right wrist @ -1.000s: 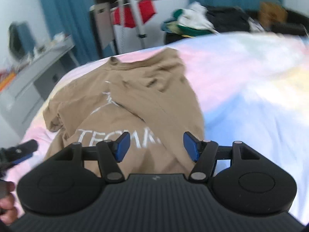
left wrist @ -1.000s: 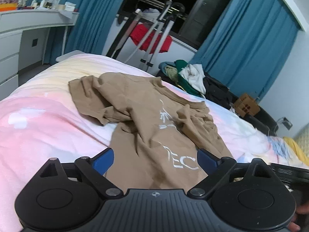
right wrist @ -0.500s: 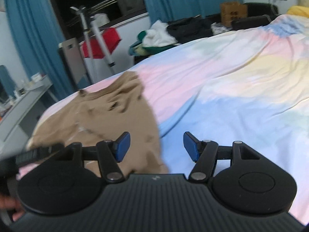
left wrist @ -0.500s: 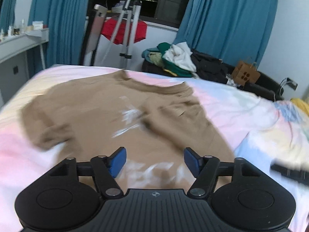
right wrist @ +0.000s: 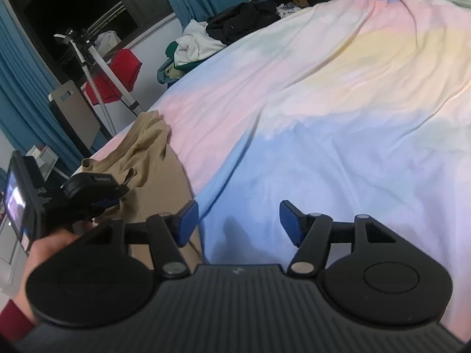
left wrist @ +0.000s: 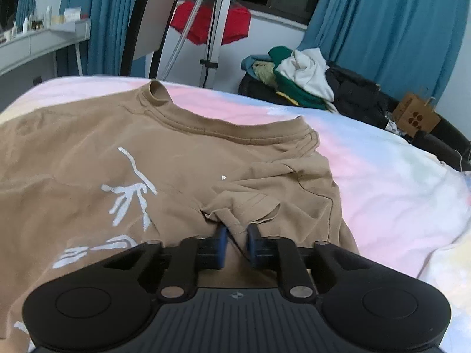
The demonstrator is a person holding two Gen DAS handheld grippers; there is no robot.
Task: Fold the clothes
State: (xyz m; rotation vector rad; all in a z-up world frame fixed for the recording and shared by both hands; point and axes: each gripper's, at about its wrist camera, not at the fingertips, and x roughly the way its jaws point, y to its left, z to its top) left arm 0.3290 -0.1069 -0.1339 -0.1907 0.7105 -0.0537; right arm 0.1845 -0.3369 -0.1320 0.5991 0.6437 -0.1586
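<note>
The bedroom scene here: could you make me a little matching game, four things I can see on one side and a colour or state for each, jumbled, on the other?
Things:
1. T-shirt
2. left gripper
3. right gripper
4. garment on the rack

Colour or state:
A. red
B. open, above bare bedsheet
C. tan, with white print
D. closed on a fold of cloth

Pairs: 1-C, 2-D, 3-B, 4-A
</note>
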